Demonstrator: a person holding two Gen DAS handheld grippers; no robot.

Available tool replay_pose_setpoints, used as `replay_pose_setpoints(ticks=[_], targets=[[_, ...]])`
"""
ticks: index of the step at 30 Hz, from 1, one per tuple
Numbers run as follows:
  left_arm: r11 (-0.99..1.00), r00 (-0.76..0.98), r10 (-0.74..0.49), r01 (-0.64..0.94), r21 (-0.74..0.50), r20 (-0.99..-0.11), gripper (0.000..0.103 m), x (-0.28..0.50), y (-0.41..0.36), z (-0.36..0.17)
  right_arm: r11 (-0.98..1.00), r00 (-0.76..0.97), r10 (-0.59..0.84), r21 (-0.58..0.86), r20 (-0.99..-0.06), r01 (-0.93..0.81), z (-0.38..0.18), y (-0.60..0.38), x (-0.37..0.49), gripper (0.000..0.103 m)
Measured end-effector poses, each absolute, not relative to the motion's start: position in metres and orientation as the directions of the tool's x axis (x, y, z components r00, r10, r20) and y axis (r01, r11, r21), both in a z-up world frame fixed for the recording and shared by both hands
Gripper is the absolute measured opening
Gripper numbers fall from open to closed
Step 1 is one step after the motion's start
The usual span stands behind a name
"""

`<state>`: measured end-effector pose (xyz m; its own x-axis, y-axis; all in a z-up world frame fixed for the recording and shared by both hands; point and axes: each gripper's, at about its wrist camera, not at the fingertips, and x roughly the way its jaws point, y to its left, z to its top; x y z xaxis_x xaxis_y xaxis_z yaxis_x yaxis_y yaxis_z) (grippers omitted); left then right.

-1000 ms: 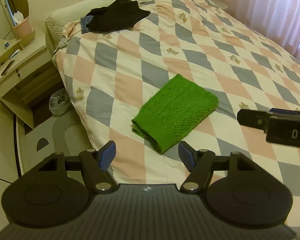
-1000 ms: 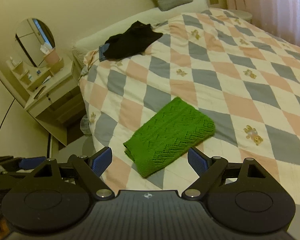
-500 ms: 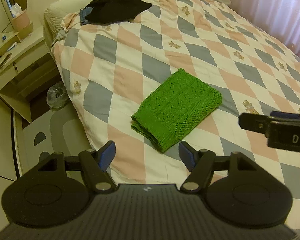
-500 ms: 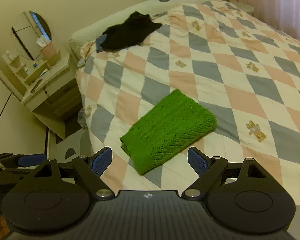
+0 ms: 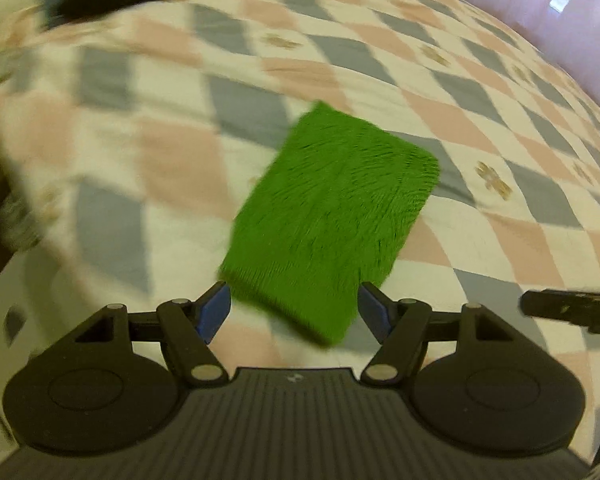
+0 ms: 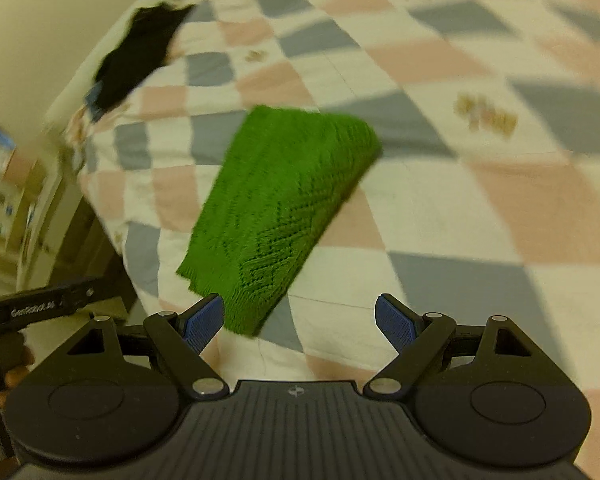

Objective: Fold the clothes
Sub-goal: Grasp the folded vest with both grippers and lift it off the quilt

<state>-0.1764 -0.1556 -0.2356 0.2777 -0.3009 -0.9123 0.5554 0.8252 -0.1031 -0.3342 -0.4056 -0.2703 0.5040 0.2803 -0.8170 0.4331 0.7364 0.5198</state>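
Here, one folded green garment (image 5: 332, 216), one black garment (image 6: 140, 56), two spread-fingered grippers.

A folded knit garment (image 5: 332, 216) is lying on the bed (image 5: 480, 128), near its front left edge. A pile of clothes (image 6: 140, 56) is lying behind it to the left, well apart, near the far corner. The left gripper (image 5: 294, 310) and the right gripper (image 6: 299, 322) are hanging just before the folded garment, jaws apart, not touching it.
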Motion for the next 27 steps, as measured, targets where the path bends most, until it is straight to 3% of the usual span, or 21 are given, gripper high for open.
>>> replay_pose_setpoints(ticks=[8, 14, 20, 23, 25, 27], targets=[[0.644, 0.027, -0.473, 0.692, -0.325, -0.88, 0.068, -0.03, -0.184, -0.34, 0.425, 0.647, 0.28, 0.696, -0.709, 0.579, -0.366, -0.419, -0.276, 0.085], [0.554, -0.186, -0.525, 0.666, -0.499, -0.831, 0.068, 0.028, -0.203, -0.405, 0.271, 0.7, 0.242, 0.74, -0.672, 0.616, -0.414, -0.419, -0.264, 0.086], [0.473, -0.347, -0.616, 0.555, -0.684, -0.707, 0.068, 0.043, -0.211, -0.44, 0.214, 0.75, 0.266, 0.796, -0.606, 0.567, -0.433, -0.409, -0.256, 0.086], [0.438, -0.394, -0.611, 0.555, -0.707, -0.687, 0.064, 0.04, -0.222, -0.447, 0.257, 0.725, 0.26, 0.769, -0.638, 0.585, -0.439, -0.403, -0.24, 0.078], [0.423, -0.409, -0.602, 0.566, -0.708, -0.686, 0.052, 0.038, -0.229, -0.451, 0.26, 0.715, 0.246, 0.755, -0.654, 0.601, -0.446, -0.4, -0.233, 0.058], [0.422, -0.41, -0.601, 0.566, -0.708, -0.686, 0.041, 0.04, -0.231, -0.453, 0.261, 0.712, 0.235, 0.749, -0.662, 0.61, -0.451, -0.4, -0.23, 0.049]])
